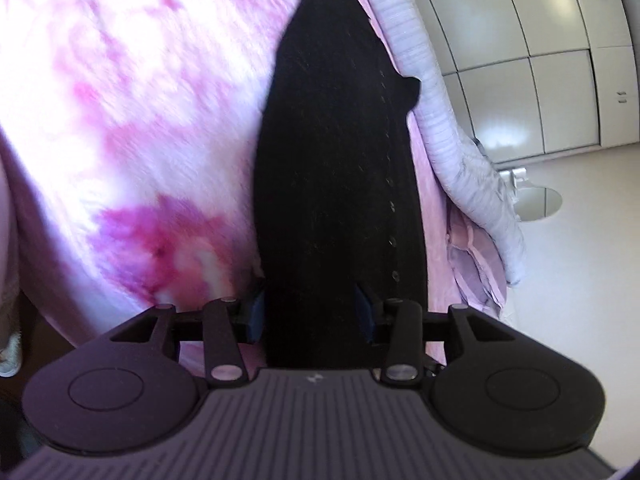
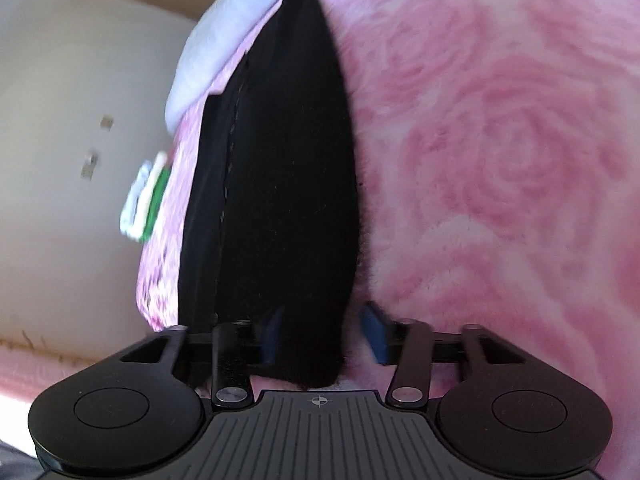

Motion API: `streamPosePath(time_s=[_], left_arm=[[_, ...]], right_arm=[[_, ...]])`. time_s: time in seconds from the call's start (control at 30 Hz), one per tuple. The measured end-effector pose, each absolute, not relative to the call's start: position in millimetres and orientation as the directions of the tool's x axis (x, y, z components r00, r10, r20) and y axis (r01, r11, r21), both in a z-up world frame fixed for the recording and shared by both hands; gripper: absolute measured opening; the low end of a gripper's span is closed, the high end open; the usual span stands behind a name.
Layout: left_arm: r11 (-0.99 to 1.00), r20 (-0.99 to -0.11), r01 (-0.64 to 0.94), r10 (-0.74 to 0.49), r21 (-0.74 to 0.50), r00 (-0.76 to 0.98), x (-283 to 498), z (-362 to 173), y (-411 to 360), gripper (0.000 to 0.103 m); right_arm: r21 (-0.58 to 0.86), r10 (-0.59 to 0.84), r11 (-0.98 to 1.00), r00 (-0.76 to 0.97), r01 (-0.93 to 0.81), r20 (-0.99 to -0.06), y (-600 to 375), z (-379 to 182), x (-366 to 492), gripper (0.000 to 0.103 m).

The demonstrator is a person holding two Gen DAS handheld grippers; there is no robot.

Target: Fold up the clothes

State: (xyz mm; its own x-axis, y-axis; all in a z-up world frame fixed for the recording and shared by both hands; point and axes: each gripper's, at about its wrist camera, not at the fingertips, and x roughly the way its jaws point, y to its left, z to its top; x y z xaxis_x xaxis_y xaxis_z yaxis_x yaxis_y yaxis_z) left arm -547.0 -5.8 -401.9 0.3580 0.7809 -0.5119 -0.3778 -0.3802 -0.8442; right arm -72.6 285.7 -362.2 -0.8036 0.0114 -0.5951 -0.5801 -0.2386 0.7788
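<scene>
A black knit garment (image 1: 336,184) stretches taut as a long dark band above a pink rose-patterned fleece blanket (image 2: 500,168), running away from both cameras. The left gripper (image 1: 310,316) has an edge of the cloth between its blue pads, set fairly wide apart; whether they actually pinch it cannot be told. The right gripper (image 2: 324,332) also stands well open, one pad behind the cloth and the other clear beside it. Each seems to take one end, likely to keep the cloth flat for a fold. A pale lilac ribbed cloth (image 1: 432,92) lies along the blanket's far edge.
</scene>
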Motion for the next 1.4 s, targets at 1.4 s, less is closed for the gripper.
streamPosePath(time_s=[1.4], left_arm=[[-0.069, -0.274, -0.453, 0.871, -0.889, 0.407, -697.7, -288.7, -108.2, 0.011]], right_arm=[[0.876, 0.354, -0.193, -0.864, -0.442, -0.358, 31.6, -247.6, -153.7, 0.009]])
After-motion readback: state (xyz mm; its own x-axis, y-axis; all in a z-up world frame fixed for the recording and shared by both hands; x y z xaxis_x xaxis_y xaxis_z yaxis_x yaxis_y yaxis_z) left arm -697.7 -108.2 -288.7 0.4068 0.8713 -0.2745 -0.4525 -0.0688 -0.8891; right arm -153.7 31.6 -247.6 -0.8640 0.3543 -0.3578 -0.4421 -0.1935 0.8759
